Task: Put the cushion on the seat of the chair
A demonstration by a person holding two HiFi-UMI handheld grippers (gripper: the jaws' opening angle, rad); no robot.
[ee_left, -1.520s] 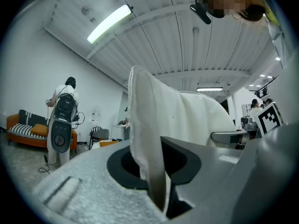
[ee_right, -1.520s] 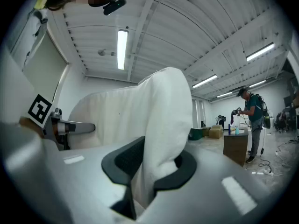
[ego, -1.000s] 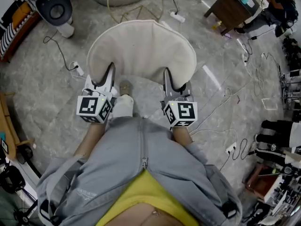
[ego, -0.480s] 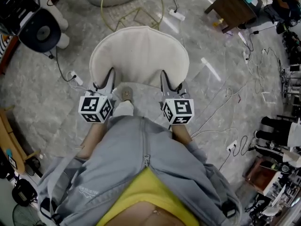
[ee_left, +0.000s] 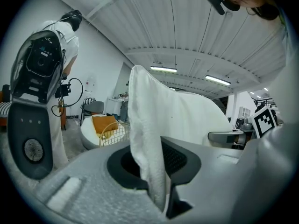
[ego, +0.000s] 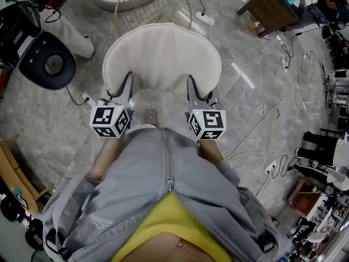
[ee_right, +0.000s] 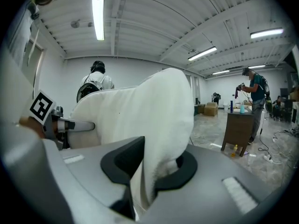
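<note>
Cushion (ego: 162, 56): upper centre of the head view, held over the floor (ego: 256, 108), not on any seat.
Left gripper (ego: 127, 83): clamped on the cushion's near edge, left side.
Right gripper (ego: 192, 85): pinching the same edge, right side.
Handling: looks soft, light and floppy; two spread holds on the edge suit it.
Writing: none readable.
</note>
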